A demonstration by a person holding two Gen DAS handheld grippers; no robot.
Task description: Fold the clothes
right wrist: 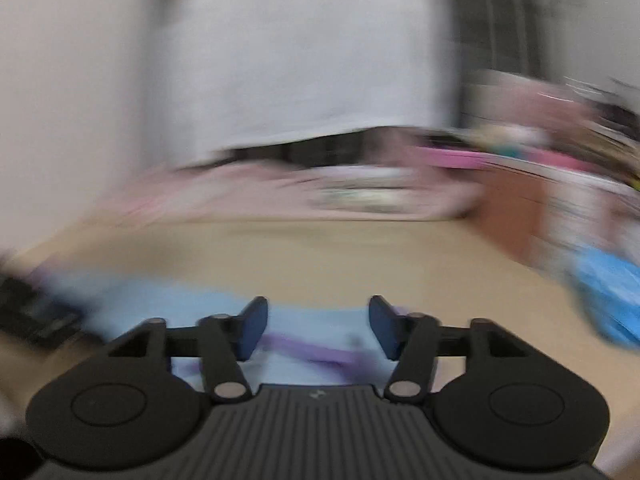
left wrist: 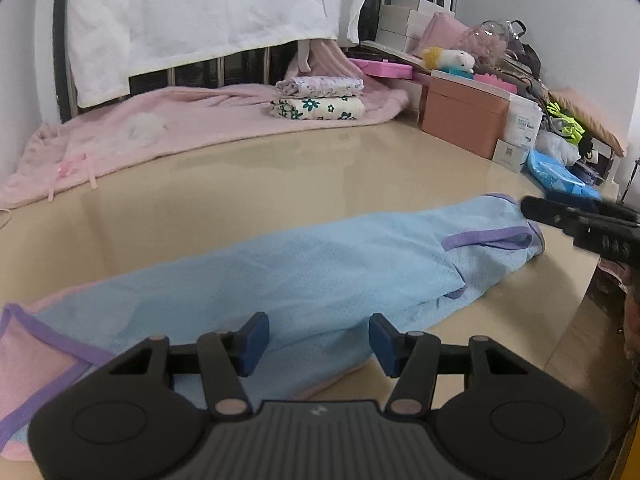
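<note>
Left wrist view: the left gripper hangs with its jaws apart and nothing between them, just above the near edge of the blue garment. The garment lies folded into a long strip on the tan table, its long axis running from lower left to upper right. The right gripper sits at its far purple-trimmed end, so each hand is nearest one end.

Right wrist view: heavy blur. The right gripper shows its jaws apart and empty, with the garment and purple trim below; contact cannot be made out
</note>
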